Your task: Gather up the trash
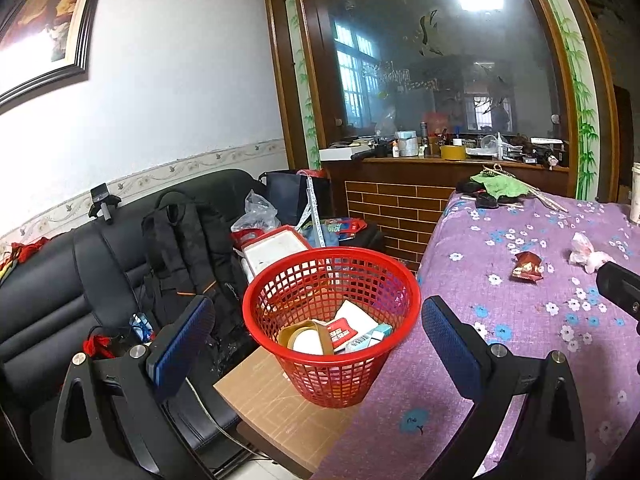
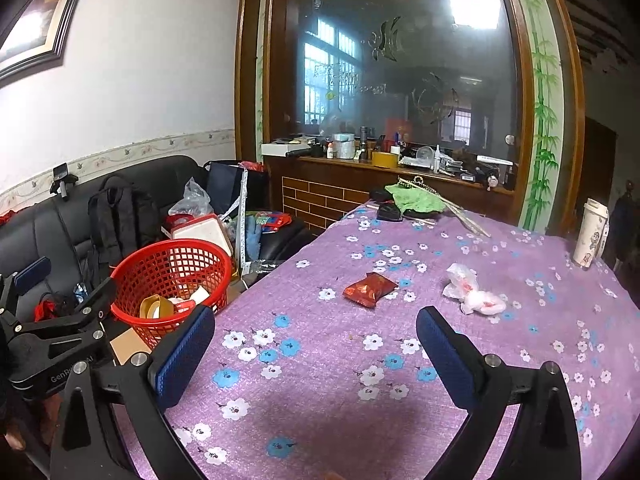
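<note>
Both tools spread apart, empty: left tool (image 1: 316, 344) hung over red basket (image 1: 400, 280) holding scraps, right tool (image 2: 316, 344) over bare purple tabletop (image 2: 320, 400). Beyond lay red wrapper (image 2: 370, 289), then crumpled white bag (image 2: 472, 294), nothing between. Further: paper cup (image 2: 591, 236), green cloth (image 2: 416, 200).
</note>
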A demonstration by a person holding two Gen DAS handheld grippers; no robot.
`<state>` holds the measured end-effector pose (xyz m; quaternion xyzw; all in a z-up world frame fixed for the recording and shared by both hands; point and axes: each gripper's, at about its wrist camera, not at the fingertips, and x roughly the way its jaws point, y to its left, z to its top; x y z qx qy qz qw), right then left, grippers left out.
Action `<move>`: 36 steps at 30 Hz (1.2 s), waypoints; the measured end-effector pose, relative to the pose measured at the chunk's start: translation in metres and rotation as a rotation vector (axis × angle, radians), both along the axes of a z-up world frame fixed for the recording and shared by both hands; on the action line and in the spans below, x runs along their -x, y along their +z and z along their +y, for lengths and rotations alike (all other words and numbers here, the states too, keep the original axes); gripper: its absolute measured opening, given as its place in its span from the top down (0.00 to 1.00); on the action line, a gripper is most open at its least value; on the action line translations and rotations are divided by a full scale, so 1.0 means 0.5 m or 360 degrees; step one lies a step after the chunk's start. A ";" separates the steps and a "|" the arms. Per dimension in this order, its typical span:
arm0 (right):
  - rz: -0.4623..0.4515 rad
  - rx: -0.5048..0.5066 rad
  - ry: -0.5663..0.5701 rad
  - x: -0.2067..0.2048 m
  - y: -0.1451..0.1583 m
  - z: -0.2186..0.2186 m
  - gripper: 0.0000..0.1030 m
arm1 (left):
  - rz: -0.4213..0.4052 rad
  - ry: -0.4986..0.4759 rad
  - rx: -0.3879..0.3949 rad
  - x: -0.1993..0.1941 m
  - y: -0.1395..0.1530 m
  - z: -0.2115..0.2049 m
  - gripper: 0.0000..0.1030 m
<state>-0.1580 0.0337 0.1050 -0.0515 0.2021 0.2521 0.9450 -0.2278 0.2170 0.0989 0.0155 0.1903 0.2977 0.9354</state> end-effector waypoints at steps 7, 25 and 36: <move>0.0005 0.0004 -0.0011 -0.002 -0.004 -0.002 0.01 | -0.0007 0.0014 -0.0011 -0.001 -0.001 0.003 0.00; 0.0029 0.0032 -0.0007 -0.009 -0.016 0.002 0.01 | 0.0012 0.0008 -0.0010 -0.001 -0.011 0.007 0.00; 0.0042 0.0039 -0.0009 -0.013 -0.021 0.004 0.01 | 0.0017 0.0001 -0.0008 -0.001 -0.015 0.006 0.00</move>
